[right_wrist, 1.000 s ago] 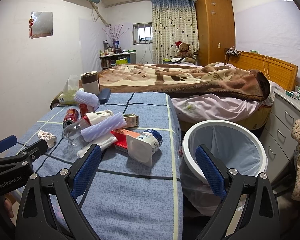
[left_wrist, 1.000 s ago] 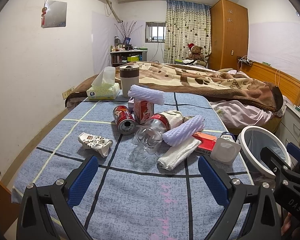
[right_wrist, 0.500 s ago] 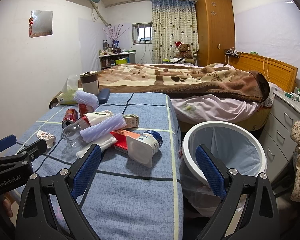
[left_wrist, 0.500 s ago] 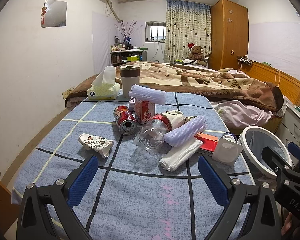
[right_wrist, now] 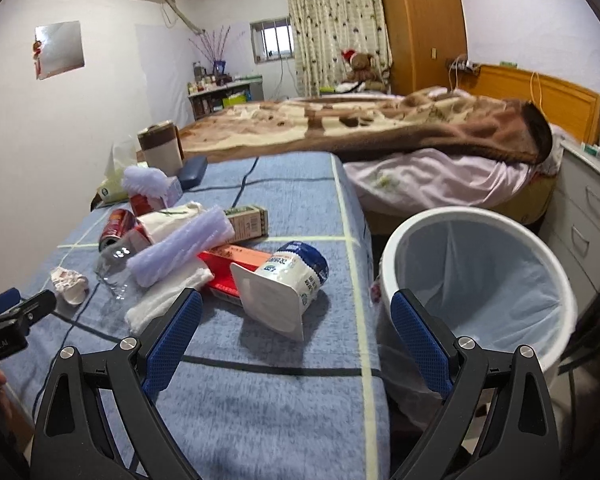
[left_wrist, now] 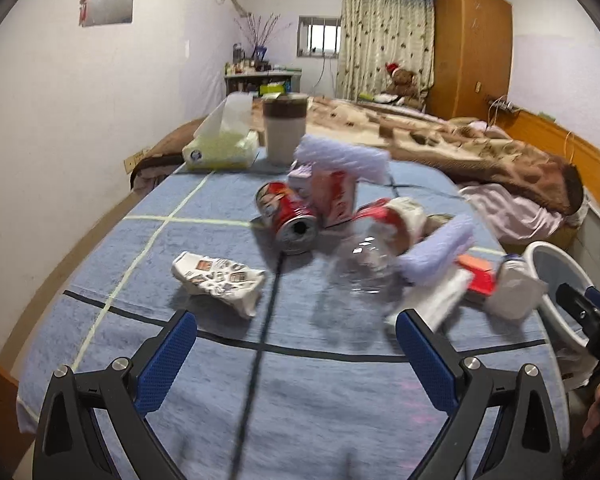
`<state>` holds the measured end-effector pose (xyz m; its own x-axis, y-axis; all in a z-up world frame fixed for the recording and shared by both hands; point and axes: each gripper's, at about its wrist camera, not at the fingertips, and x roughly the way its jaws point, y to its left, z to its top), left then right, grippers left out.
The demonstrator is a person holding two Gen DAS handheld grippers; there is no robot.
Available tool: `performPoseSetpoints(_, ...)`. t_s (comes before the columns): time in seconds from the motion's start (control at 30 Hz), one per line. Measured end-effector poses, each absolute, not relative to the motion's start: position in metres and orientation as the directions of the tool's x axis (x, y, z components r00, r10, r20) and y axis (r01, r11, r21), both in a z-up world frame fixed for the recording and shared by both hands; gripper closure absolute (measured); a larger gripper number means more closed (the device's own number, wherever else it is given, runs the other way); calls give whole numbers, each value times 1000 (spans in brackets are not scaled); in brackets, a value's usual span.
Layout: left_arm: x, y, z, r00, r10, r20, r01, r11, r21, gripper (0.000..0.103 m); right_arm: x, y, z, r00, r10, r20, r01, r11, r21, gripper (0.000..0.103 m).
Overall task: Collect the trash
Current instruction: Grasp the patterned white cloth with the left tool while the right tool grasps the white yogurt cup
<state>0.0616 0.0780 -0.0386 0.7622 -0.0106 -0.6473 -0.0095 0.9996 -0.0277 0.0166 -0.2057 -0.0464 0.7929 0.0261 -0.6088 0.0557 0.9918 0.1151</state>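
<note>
Task status: not begun, as far as can be judged. The lined bin, standing on the floor just right of the blue checked cover, shows no rubbish in the part of its interior that is visible.

All litter lies on the cover. Near left: a crumpled wrapper. Centre: a red can on its side, a clear plastic bottle, a small red carton and two lilac foam rolls. Right: a white cloth, a red flat box and a tipped yoghurt tub.

Left gripper: spread wide, holding nothing, near the wrapper. Right gripper: spread wide, holding nothing, near the tub.

Remaining: every item.
</note>
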Motion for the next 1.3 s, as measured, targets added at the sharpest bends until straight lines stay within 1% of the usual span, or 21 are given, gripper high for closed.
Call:
performPoseSetpoints(0.07,70,90,-43,755,-10,-656,-22,999,-41,4,24,-204,-53,778,11,-628,63,994,95,15)
performPoseSetpoints(0.13,78,100,-45,757,-12,-653,-28,998,-51,4,29,-203,-57,763,0,-647,74,993,87,17)
performPoseSetpoints(0.27,102,122,-54,729,-25,-684,-57,994,-97,4,35,-206,-60,751,43,-658,75,986,151,17)
performPoseSetpoints(0.37,119,134,-59,715,-5,-699,-92,991,-101,4,40,-206,-58,754,68,-654,70,981,183,17)
performPoseSetpoints(0.53,139,154,-74,673,0,-740,-141,982,-128,4,58,-202,-58,741,59,-669,82,981,177,17)
performPoseSetpoints(0.63,144,157,-86,643,3,-766,-149,981,-122,5,67,-201,-63,721,69,-689,85,979,187,17)
performPoseSetpoints(0.77,149,162,-100,600,-35,-799,-169,971,-170,7,75,-195,-66,700,70,-711,80,981,175,17)
performPoseSetpoints(0.9,152,160,-102,598,-19,-801,-185,970,-161,8,80,-195,-70,677,98,-730,76,977,201,17)
performPoseSetpoints(0.93,154,159,-101,599,-23,-801,-187,968,-168,10,80,-195,-71,672,105,-733,76,975,210,17)
performPoseSetpoints(0.97,155,160,-101,600,-22,-800,-193,966,-172,16,80,-196,-72,669,110,-735,78,973,217,17)
performPoseSetpoints(1.03,159,161,-99,605,-42,-795,-194,961,-199,25,81,-197,-73,662,110,-741,86,972,220,17)
performPoseSetpoints(1.1,162,161,-98,607,-76,-791,-188,953,-236,25,83,-198,-75,649,119,-752,94,968,234,17)
performPoseSetpoints(1.2,166,160,-97,610,-84,-788,-196,948,-252,26,82,-198,-75,654,110,-749,96,969,226,17)
performPoseSetpoints(1.23,168,160,-97,614,-99,-783,-192,944,-269,26,82,-198,-75,652,103,-751,101,970,221,20)
performPoseSetpoints(1.27,169,159,-97,614,-106,-782,-192,941,-278,26,83,-199,-76,647,103,-756,103,970,221,31)
performPoseSetpoints(1.3,170,157,-97,615,-106,-781,-188,943,-275,27,83,-200,-77,643,106,-759,104,969,224,30)
